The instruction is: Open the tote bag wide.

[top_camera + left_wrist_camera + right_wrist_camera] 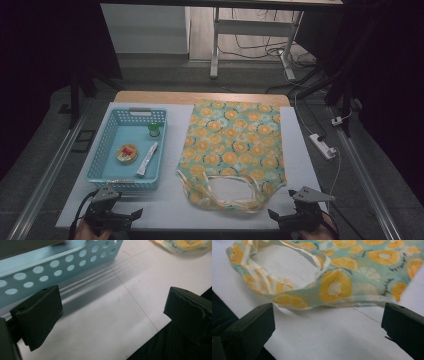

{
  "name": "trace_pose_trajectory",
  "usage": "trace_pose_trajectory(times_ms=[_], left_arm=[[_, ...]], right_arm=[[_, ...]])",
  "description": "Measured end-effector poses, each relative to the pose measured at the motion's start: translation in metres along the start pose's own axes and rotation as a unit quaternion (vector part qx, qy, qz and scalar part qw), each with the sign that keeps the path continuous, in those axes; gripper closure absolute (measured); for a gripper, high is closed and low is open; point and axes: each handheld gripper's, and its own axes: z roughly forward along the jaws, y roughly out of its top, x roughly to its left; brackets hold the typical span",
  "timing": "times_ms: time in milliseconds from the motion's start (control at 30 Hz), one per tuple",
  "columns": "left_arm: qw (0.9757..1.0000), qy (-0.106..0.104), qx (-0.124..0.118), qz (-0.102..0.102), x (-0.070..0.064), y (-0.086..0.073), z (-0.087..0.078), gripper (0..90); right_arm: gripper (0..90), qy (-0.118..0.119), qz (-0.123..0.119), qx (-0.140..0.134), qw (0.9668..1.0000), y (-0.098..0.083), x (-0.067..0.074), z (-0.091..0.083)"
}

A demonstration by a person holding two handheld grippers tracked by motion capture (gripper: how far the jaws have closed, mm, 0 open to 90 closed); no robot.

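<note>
Both tools sit low at the near edge of the counter (pixel 305 150), one in each hand. The left tool (pixel 114 216) has its jaws spread wide with nothing between them, just in front of the blue basket (pixel 100 160); in the left gripper view the basket's perforated wall (pixel 50 270) runs right past its jaws. The right tool (pixel 290 215) is gaping too, holding nothing, pointed at the bag's handle end.

The fruit-print cloth bag (pixel 235 150) lies flat in the middle of the counter, handles (pixel 230 192) toward the person, mouth nearest the tools. That looks deliberate: the opening faces the hands, easy to pinch and lift. In the right gripper view the bag's hem (pixel 332 300) lies just ahead of the jaws, apart from them.

In the basket, well apart from each other: a small green-capped bottle (pixel 154 130), a round tin (pixel 127 153), a white tube (pixel 147 159). I'd guess they're bound for the bag, with nothing started yet.
</note>
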Motion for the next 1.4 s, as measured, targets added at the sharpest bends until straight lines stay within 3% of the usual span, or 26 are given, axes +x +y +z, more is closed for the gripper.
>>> trace_pose_trajectory(times_ms=[367, 533, 767, 1033, 1400], left_arm=[[1.0, 0.0, 0.0, -0.003, 0.001, 0.0, 0.0, 2.0], [1.0, 0.0, 0.0, -0.004, 0.001, 0.0, 0.0, 2.0], [1.0, -0.001, 0.002, -0.003, 0.001, 0.0, 0.001, 2.0], [1.0, 0.0, 0.002, -0.002, 0.001, 0.0, 0.001, 2.0], [1.0, 0.0, 0.001, 0.001, 0.0, 0.0, 0.001, 2.0]], right_arm=[[0.0, 0.022, -0.019, -0.013, 0.9995, 0.012, 0.01, 0.005], [0.0, 0.04, -0.032, -0.007, 0.9987, 0.019, 0.017, 0.01], [0.0, 0.045, -0.05, 0.004, 0.9977, 0.022, 0.025, 0.018], [0.0, 0.075, -0.068, 0.015, 0.9948, 0.033, 0.038, 0.032], [0.0, 0.111, -0.1, 0.04, 0.9879, 0.04, 0.063, 0.057]])
